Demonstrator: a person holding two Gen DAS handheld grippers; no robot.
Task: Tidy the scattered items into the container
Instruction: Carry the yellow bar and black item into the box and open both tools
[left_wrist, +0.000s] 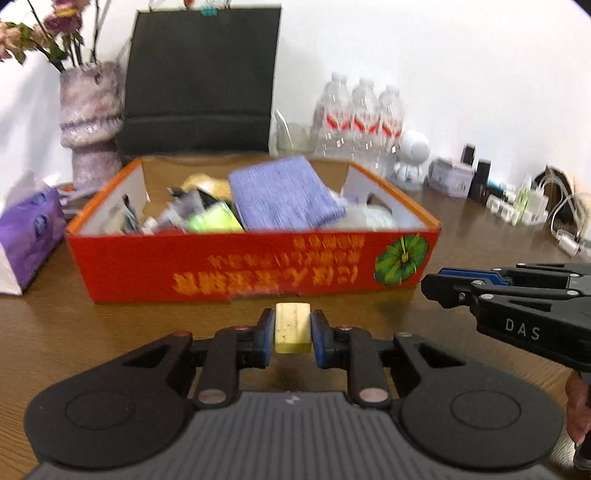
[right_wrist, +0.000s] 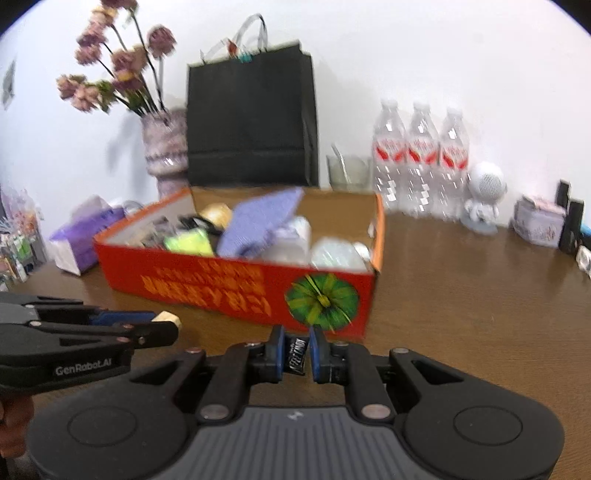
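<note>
The left black plastic two-finger gripper (left_wrist: 292, 334) has blue finger pads (left_wrist: 322, 343), round silver pivot screws and a ribbed grey base. The right black plastic two-finger gripper (right_wrist: 296, 350) matches it, lettered "DAS" in white. The left one's side reads "GenRobot.AI".

I read "DAS" on the right gripper (left_wrist: 428, 286) and "GenRobot.AI" on the left gripper (right_wrist: 168, 325); box (left_wrist: 255, 266) lettering was illegible.

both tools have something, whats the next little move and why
Probably carry both forward and up over the red box's near wall. The left tool is shut on a pale yellow block, and the right tool is shut on a small dark packet. Both sit short of the box, which is open-topped and already holds items.
</note>
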